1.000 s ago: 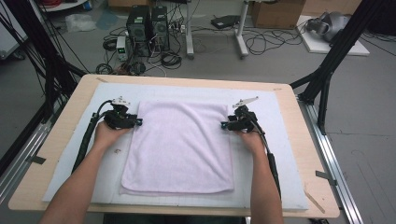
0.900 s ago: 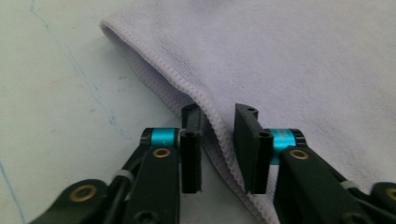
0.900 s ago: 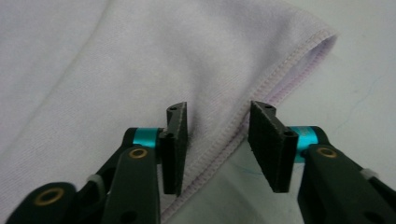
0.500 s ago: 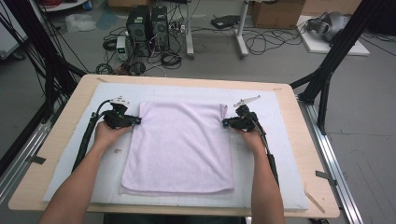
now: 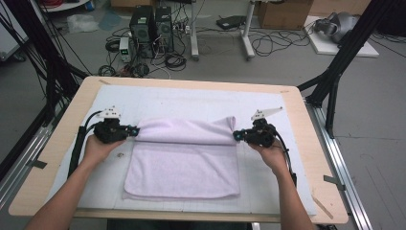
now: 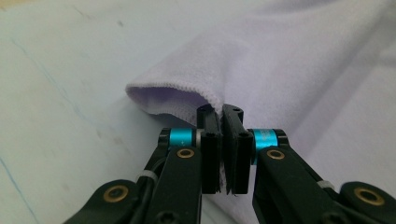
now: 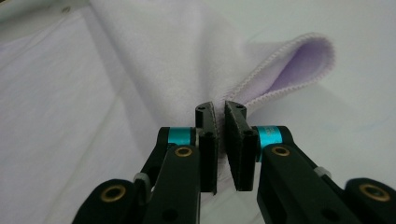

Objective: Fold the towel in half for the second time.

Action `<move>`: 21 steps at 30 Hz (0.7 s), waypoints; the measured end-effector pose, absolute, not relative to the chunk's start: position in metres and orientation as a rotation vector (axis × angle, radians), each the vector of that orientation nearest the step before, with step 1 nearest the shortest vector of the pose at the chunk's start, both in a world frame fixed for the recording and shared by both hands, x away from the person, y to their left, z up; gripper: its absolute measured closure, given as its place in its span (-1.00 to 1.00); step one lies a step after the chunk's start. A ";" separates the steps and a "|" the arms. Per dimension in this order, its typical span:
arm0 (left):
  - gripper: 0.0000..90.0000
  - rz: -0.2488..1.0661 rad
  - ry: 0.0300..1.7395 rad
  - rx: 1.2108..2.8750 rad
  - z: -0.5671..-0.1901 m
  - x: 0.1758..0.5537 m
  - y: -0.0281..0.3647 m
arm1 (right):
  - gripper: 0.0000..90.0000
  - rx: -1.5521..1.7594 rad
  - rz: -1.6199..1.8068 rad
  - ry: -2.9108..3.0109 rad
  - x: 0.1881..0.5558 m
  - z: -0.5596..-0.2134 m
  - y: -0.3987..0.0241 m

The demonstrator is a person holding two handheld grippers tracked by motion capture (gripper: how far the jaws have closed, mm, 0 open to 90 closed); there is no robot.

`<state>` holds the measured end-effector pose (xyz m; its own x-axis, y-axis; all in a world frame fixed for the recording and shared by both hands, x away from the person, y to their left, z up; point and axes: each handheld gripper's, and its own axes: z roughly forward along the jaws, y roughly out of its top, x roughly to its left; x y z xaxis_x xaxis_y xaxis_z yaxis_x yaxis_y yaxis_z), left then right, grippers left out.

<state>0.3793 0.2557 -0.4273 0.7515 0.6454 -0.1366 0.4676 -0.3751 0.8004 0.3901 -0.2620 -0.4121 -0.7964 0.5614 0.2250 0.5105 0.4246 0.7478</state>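
The pale lilac terry-cloth towel (image 5: 184, 160) lies on the white-covered tabletop (image 5: 297, 163). Its far corners are clamped in the left tongs (image 5: 135, 131) and the right tongs (image 5: 235, 136), and the far edge is lifted and rolled toward the near edge. The fold appears barely begun; carrying over and laying down remain.

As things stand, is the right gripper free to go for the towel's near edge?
Probably not yet: the right gripper is shut on the towel at its far right corner, lifted into a fold. Nothing else blocks the way.

Bare white mat (image 5: 191, 103) beyond the raised towel (image 5: 186, 132) fold (nothing standing there)
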 end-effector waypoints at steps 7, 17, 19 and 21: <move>0.31 0.262 0.861 2.083 -0.425 0.379 0.259 | 0.14 1.039 1.347 2.509 0.386 -0.412 -0.269; 0.07 0.298 0.941 2.062 -0.411 0.427 0.249 | -0.02 1.059 1.152 2.536 0.436 -0.413 -0.249; 0.04 0.267 0.941 2.044 -0.412 0.431 0.250 | -0.03 1.085 1.124 2.554 0.443 -0.421 -0.248; 0.03 0.239 0.917 2.043 -0.411 0.430 0.253 | -0.06 1.104 1.113 2.564 0.446 -0.426 -0.249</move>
<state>0.4298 0.2528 -0.4106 0.7115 0.6843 -0.1598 0.5197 -0.3593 0.7751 0.4457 -0.2491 -0.4265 -0.7219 0.6744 0.1551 0.5739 0.4582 0.6788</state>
